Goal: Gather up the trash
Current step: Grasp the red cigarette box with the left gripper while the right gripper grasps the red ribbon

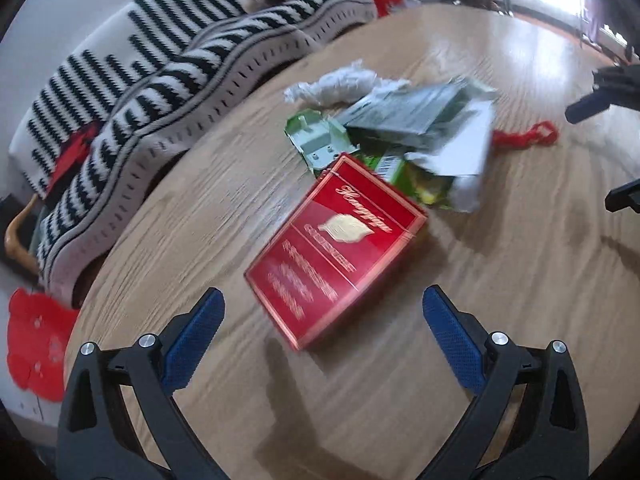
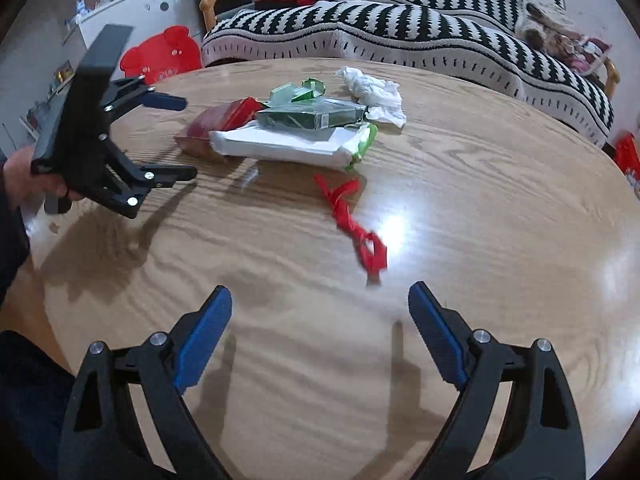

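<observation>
A heap of trash lies on the round wooden table point(image 2: 480, 184). It holds a red box point(image 1: 336, 248) point(image 2: 224, 124), a dark green box point(image 1: 412, 116) point(image 2: 312, 116), a white and green pack point(image 1: 460, 152) point(image 2: 280, 144), torn green carton point(image 1: 316, 140) point(image 2: 296, 92) and a crumpled white tissue point(image 1: 340, 84) point(image 2: 376, 92). A red ribbon point(image 2: 352, 216) point(image 1: 528, 136) lies apart, nearer my right gripper. My left gripper point(image 1: 322, 298) point(image 2: 187, 138) hangs wide open just short of the red box, holding nothing. My right gripper point(image 2: 319, 293) point(image 1: 592, 156) is open and empty over bare wood, short of the ribbon.
A sofa under a black and white striped blanket point(image 2: 400, 36) point(image 1: 160, 80) runs behind the table. A red plastic stool point(image 2: 164, 56) point(image 1: 36, 344) stands by the table's edge. A hand point(image 2: 20, 172) holds the left gripper. A white cabinet point(image 2: 132, 8) stands far left.
</observation>
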`<state>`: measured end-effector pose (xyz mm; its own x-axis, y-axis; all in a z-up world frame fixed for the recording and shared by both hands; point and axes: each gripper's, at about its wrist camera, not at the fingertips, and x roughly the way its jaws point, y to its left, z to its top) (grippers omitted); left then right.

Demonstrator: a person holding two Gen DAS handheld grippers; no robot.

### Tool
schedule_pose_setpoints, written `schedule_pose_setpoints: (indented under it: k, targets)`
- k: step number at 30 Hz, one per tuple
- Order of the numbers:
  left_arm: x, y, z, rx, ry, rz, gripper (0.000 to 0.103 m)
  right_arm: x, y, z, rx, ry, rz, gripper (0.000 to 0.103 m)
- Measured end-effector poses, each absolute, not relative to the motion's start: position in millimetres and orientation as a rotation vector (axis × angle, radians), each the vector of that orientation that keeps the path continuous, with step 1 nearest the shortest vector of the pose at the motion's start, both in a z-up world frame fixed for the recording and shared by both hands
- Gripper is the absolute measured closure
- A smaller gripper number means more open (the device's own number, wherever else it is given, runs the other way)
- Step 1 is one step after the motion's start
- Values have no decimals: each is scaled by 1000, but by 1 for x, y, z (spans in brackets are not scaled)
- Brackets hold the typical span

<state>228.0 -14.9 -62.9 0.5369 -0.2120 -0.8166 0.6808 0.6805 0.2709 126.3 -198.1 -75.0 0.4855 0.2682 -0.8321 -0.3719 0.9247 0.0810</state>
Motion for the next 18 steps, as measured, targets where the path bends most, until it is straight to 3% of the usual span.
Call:
schedule_pose_setpoints:
  k: [5, 7, 8, 10, 11, 12, 18]
  targets:
    - [249, -23, -64, 613, 815, -603, 7, 156, -200, -88, -115, 973, 371, 16]
    - [252, -27, -66, 602, 805, -626, 7, 159, -200, -87, -122, 961, 371, 23]
    - [250, -28, -66, 601, 799, -640, 7, 159, -200, -86, -141, 952, 363, 32]
    - [246, -31, -66, 596, 791, -666, 18, 157, -199, -84, -169, 940, 362, 57]
    - [243, -31, -65, 599, 787, -666, 24, 156, -199, -83, -161, 946, 379, 77]
    - [238, -32, -65, 606, 785, -657, 26, 154, -199, -83, -155, 954, 384, 89]
    - [209, -26, -61, 563, 802, -610, 34, 134, -191, -78, -166, 971, 392, 91]
